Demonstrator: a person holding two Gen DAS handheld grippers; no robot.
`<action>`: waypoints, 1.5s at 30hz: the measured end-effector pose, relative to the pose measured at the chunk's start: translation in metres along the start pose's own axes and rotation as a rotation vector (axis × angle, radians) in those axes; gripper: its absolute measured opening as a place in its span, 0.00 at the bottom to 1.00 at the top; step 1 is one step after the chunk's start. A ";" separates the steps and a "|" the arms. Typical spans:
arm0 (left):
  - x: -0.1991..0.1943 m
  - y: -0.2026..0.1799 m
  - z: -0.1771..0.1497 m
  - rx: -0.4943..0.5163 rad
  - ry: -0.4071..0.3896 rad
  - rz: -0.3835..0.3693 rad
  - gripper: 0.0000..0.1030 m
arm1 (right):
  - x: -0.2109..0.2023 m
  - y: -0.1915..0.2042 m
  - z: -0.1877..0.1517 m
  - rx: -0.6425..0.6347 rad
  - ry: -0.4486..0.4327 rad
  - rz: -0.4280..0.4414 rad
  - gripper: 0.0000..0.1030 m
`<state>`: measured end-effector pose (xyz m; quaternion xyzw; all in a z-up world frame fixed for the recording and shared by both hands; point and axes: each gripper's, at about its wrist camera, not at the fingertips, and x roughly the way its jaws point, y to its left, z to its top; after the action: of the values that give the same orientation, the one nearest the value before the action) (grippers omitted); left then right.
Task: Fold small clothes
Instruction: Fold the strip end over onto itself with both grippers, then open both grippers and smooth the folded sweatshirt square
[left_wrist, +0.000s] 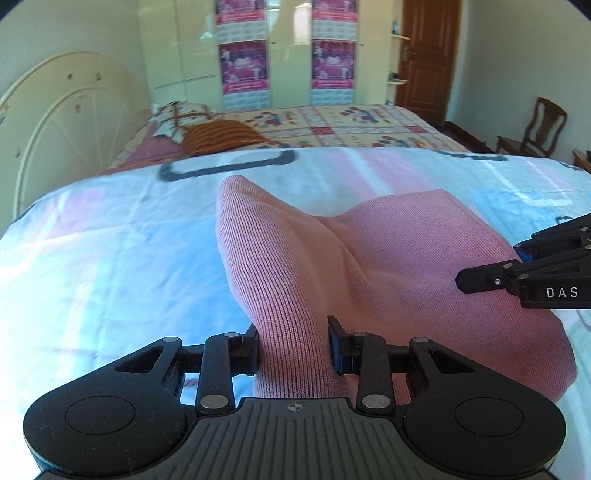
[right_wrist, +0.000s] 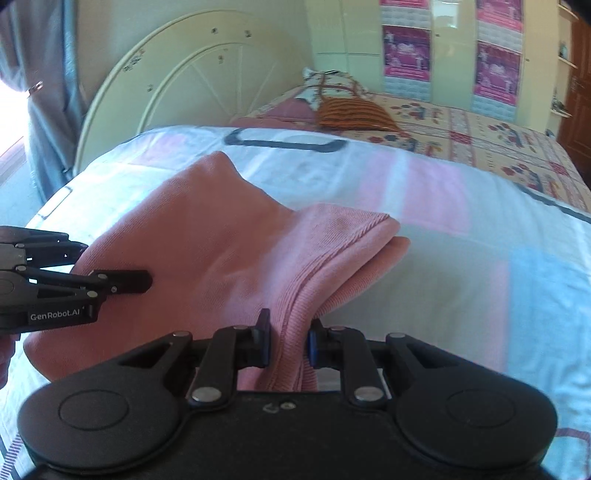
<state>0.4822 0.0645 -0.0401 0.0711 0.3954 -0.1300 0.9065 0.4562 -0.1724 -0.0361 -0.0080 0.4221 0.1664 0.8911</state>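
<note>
Pink knit garment on the bed, lifted at its near edge by both grippers. At 9 o'clock of the garment, the left gripper has its jaws pinching a gathered ridge of ribbed fabric; at 3 o'clock, the right gripper has its jaws pinching a bunched, layered edge. The cloth appears light, soft and limp: it drapes and creases between the two holds, so it is best taken at edges or corners, with both holds kept level. The left wrist view shows the far leg-like lobe toward 12 o'clock and the right gripper side-on at 3 o'clock. The right wrist view alone shows the doubled hem at 2 o'clock and a curtain at 10 o'clock.
</note>
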 end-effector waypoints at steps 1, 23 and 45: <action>-0.001 0.012 -0.005 -0.010 0.004 0.006 0.32 | 0.006 0.009 0.002 -0.006 0.005 0.009 0.17; 0.002 0.102 -0.052 -0.113 -0.134 -0.055 0.58 | 0.032 0.028 -0.022 0.137 -0.006 -0.088 0.42; -0.013 0.080 -0.076 -0.123 -0.087 -0.133 0.19 | 0.027 0.080 -0.021 -0.125 0.048 -0.134 0.14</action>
<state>0.4439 0.1607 -0.0803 -0.0170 0.3667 -0.1681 0.9149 0.4319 -0.0926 -0.0601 -0.0962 0.4308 0.1321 0.8876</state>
